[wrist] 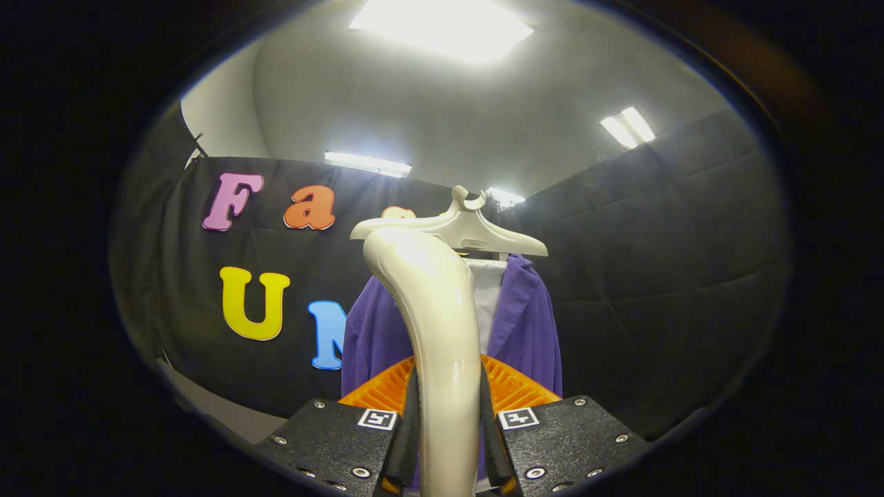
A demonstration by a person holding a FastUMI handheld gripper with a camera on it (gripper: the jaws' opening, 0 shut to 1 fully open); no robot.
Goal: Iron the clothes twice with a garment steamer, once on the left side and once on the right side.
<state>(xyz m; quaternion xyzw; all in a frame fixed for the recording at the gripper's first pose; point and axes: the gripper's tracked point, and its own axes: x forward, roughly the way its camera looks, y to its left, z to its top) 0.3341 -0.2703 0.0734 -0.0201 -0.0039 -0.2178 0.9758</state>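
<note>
my gripper [449, 421] is clamped on the garment steamer [435, 324], both fingers [407, 428] pressing its cream handle from either side. handle rises up btwn them & curves fwd, its top bending toward the hanger [476, 231]. beyond the fingers hangs the purple jacket [525, 324] on that cream hanger, a white shirt [487, 297] showing at the open front. steamer handle overlaps the jacket's middle-left in my view; can't tell if the head touches the cloth. black padded wall [656, 241] behind, ceiling lights [442, 27] overhead.
</note>
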